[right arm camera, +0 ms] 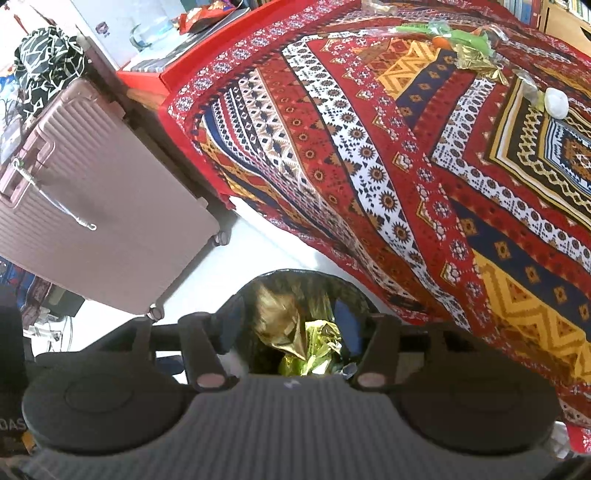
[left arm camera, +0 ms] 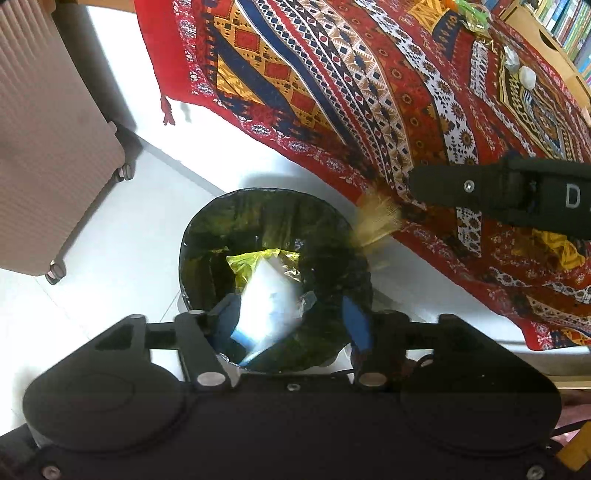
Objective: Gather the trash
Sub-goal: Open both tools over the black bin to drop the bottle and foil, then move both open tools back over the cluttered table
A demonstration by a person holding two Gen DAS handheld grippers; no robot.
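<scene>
Trash is going into the bin (left arm camera: 275, 280), which stands on the white floor just off the hanging edge of the patterned cloth (left arm camera: 369, 92) that covers the desk, near enough that scraps need only be carried past that edge and dropped. Both tongs point steeply down over the bin's mouth, which fits a release and not a pick. The left tongs (left arm camera: 291, 321) stand open, and a pale, motion-blurred wrapper (left arm camera: 266, 306) lies between their blue pads (left arm camera: 356, 323) without being pressed; judging by the blur it is falling free toward the yellow-green foil (left arm camera: 255, 266) already inside. The right tongs (right arm camera: 291, 328) are open as well, directly above the bin (right arm camera: 306, 284), with crumpled gold foil (right arm camera: 314, 347) below them in the liner and nothing held. More rubbish waits well apart, toward the far edge of the desk: a white ball (right arm camera: 556, 102), a gold wrapper (right arm camera: 476, 66) and green scraps (right arm camera: 454, 35). The task looks partly done, and the next reach probably goes back there.
</scene>
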